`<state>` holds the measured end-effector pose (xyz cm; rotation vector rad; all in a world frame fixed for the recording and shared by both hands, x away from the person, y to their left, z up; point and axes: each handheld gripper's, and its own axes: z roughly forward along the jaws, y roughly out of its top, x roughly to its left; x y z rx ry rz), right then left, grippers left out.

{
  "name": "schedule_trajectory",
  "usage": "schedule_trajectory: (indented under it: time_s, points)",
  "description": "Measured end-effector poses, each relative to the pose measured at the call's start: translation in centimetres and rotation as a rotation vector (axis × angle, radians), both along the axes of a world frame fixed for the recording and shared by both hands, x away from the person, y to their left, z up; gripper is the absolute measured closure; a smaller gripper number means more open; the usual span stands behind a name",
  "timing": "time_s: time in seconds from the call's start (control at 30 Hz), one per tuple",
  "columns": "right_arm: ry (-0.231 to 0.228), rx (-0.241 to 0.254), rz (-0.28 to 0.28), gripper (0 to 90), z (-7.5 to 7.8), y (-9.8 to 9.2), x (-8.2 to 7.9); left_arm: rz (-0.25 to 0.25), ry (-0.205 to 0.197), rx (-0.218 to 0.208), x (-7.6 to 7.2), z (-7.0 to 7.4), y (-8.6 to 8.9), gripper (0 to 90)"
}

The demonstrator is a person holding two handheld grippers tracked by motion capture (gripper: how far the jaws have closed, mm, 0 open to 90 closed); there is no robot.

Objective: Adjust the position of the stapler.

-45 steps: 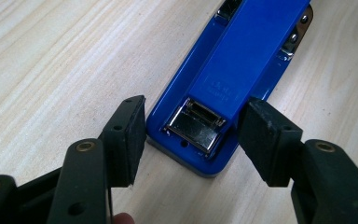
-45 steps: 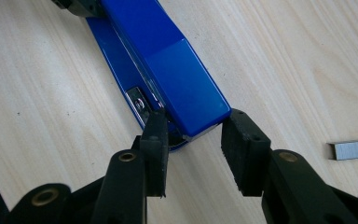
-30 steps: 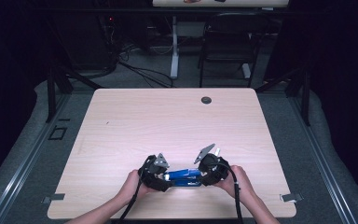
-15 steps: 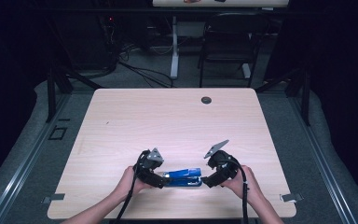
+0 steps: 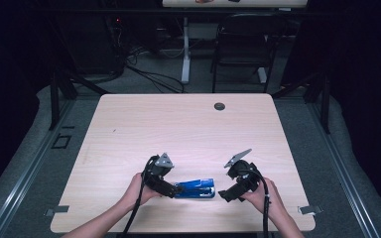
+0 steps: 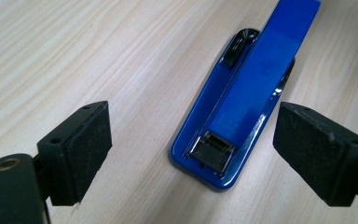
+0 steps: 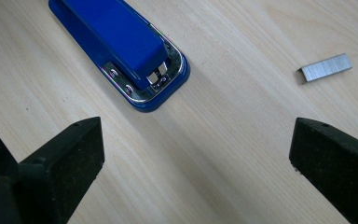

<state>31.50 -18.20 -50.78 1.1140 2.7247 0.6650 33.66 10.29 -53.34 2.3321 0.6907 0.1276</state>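
A blue stapler (image 5: 194,189) lies flat on the bench (image 5: 178,129), low in the frame's centre. Left tongs (image 5: 177,189) and right tongs (image 5: 223,195) flank it, both wide, just opening, gripping nothing.

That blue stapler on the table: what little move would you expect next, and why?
Probably the right gripper goes toward the strip of staples lying loose on the table beside the blue stapler. Both grippers have just been opening, and nothing sits pressed between the pads; the stapler lies flat, apart from the left gripper too. The staples look like the one thing not yet dealt with.
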Motion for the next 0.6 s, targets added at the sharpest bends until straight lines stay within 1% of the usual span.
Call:
schedule_trajectory:
  time_s: [0.03,0.1,0.13,0.2,0.27,0.33,0.43,0.47,0.5,0.53,0.57,0.6]
  points:
    - [-0.003,0.001,-0.009,2.8,0.0,0.0,-0.1,-0.005,-0.002,0.000,-0.1,0.2,-0.2,10.6]
    - [-0.008,-0.012,-0.002,3.1,0.2,-0.1,-0.4,-0.018,-0.016,-0.003,-0.2,0.6,-0.5,9.1]
    - [-0.008,-0.003,-0.008,3.3,0.2,-0.1,-0.5,-0.021,-0.017,-0.006,-0.3,0.7,-0.6,9.1]
    - [-0.014,-0.001,-0.009,3.4,0.2,-0.3,-0.6,-0.037,-0.017,-0.006,-0.3,0.8,-1.0,8.8]
    - [-0.013,0.003,-0.028,3.7,0.0,-0.4,-0.8,-0.049,-0.018,-0.004,-0.3,0.8,-1.4,8.7]
    - [-0.006,-0.002,-0.023,4.3,0.0,-0.5,-0.8,-0.063,-0.019,-0.006,-0.2,0.8,-1.9,8.7]
    - [-0.017,-0.008,-0.029,5.3,0.0,-0.5,-0.8,-0.085,-0.022,-0.006,-0.1,0.9,-2.7,8.9]
    - [-0.020,-0.011,-0.029,5.5,0.0,-0.5,-0.8,-0.091,-0.022,-0.004,-0.1,0.9,-3.0,8.9]
    - [-0.024,0.000,-0.037,5.7,-0.1,-0.5,-0.8,-0.099,-0.025,0.000,-0.1,0.8,-3.3,9.1]
    - [-0.020,-0.008,-0.034,6.1,0.0,-0.6,-0.7,-0.116,-0.024,0.008,0.0,0.8,-3.6,9.1]
    - [-0.019,-0.016,-0.036,6.6,-0.1,-0.7,-0.7,-0.120,-0.028,0.007,0.0,0.7,-3.8,9.3]
    - [-0.021,-0.016,-0.040,7.7,-0.2,-0.8,-0.7,-0.124,-0.034,0.014,0.0,0.7,-4.0,10.0]
